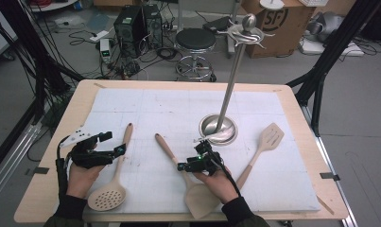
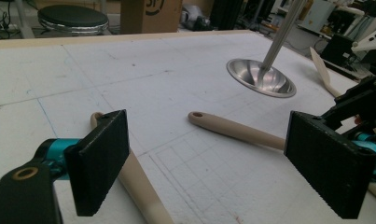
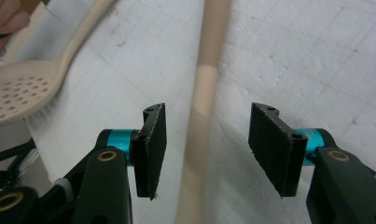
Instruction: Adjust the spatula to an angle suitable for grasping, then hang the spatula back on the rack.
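Right gripper (image 1: 196,165) fingers (image 3: 150,149) apart, straddling the handle of the solid wooden spatula (image 1: 188,179) without touching it; the handle runs between the pads in the right gripper view. Spatula lies flat on the white mat (image 1: 145,106) covering the table (image 1: 79,99), blade toward the person. Left gripper (image 1: 113,144) fingers (image 2: 99,158) wide apart, hovering at the skimmer spoon (image 1: 113,177) handle, not clamping it. Slotted turner (image 1: 264,146) lies right of the steel utensil stand (image 1: 218,127).
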### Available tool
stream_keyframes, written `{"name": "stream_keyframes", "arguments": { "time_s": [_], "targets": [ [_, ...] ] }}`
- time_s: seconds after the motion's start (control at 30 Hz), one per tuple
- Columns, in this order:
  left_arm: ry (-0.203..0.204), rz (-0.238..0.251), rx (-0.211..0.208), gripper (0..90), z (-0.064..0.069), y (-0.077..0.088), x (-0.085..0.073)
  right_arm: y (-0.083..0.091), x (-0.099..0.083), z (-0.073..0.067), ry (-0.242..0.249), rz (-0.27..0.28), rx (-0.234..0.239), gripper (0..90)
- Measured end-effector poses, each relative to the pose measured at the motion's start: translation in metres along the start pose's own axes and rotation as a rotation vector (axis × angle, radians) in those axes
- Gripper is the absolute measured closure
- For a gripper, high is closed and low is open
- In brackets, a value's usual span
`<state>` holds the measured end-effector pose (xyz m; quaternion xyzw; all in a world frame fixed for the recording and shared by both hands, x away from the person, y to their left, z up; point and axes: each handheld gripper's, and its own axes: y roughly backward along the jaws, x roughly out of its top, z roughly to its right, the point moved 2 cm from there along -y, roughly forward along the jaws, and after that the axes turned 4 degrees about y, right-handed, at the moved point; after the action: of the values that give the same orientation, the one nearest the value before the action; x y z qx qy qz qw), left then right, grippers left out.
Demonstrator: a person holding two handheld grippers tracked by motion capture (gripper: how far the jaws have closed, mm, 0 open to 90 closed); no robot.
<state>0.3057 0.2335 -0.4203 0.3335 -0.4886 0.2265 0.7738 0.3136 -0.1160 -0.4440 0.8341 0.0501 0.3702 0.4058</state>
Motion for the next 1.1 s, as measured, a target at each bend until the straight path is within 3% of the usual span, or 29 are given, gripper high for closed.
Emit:
{"name": "stream_keyframes", "arguments": {
  "time_s": [0.17, 0.7, 0.93, 1.0, 1.03, 1.1],
  "targets": [
    [-0.008, -0.007, 0.000, 14.7, 0.002, 0.001, 0.000, -0.001, -0.005, -0.005, -0.001, -0.018, 0.028, 46.0],
    [-0.006, 0.002, -0.011, 14.7, 0.006, 0.001, 0.001, -0.014, -0.009, -0.012, -0.014, -0.075, 0.053, 50.6],
    [-0.016, -0.005, -0.012, 14.7, 0.008, 0.002, 0.001, -0.017, -0.007, -0.016, 0.003, -0.080, 0.025, 54.1],
    [-0.018, -0.007, -0.011, 14.7, 0.009, 0.003, 0.001, -0.018, -0.007, -0.015, 0.010, -0.080, 0.009, 57.1],
    [-0.016, -0.005, -0.011, 14.7, 0.009, 0.003, 0.001, -0.020, -0.006, -0.018, 0.025, -0.089, -0.023, 58.8],
    [-0.017, -0.008, -0.009, 14.7, 0.009, 0.004, 0.000, -0.020, -0.005, -0.020, 0.013, -0.101, -0.040, 59.3]
  ]
}}
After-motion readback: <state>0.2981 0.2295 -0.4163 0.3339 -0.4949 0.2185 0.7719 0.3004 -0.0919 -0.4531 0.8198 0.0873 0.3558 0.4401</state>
